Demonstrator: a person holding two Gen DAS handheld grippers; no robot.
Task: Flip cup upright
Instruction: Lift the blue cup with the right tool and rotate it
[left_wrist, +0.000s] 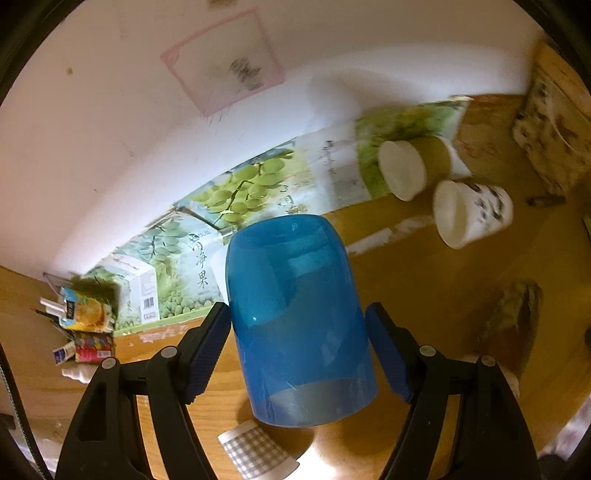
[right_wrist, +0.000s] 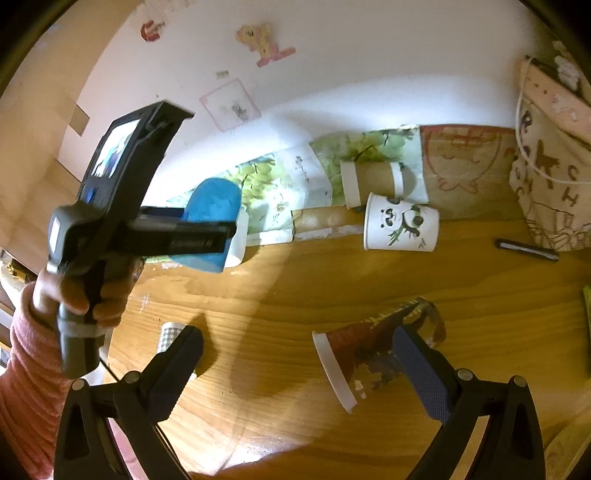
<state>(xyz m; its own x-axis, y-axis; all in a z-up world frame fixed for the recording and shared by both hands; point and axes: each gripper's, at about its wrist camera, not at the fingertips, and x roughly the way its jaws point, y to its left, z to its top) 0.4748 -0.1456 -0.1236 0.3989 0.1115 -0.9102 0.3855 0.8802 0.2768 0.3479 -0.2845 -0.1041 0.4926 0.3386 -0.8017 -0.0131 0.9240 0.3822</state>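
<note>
The left gripper (left_wrist: 299, 354) is holding the blue cup (left_wrist: 295, 317) between its 2 blue pads, jaws closed on the cup's sides. In the left wrist view the cup is sitting tilted, its closed base pointing up and away and its open mouth facing down toward the camera, above the wooden table (left_wrist: 424, 280). From the right wrist view the same gripper (right_wrist: 221, 232) is showing side-on at the left, gripped by a hand (right_wrist: 81, 291) in a pink sleeve, with the blue cup (right_wrist: 212, 206) raised off the table (right_wrist: 295, 302).

The right gripper (right_wrist: 299, 373) is hanging with its jaws wide apart, holding nothing. A dark patterned paper cup (right_wrist: 373, 354) is lying on its side between and just ahead of its fingers, white rim toward the left; whether the right finger is touching it I cannot tell.

Farther back, a white panda cup (right_wrist: 400, 225) and a brown sleeved cup (right_wrist: 373, 177) are lying on their sides near the wall. Behind them a grape box (left_wrist: 177, 269) is leaning against the wall, printed with 3 Chinese characters, "青净果", plus a barcode. A checked paper cup (left_wrist: 255, 450) is lying below the blue one. A canvas bag (right_wrist: 546, 177) at the right is bearing scattered letters, including R, C and H. A black pen (right_wrist: 526, 249) is lying beside it.
</note>
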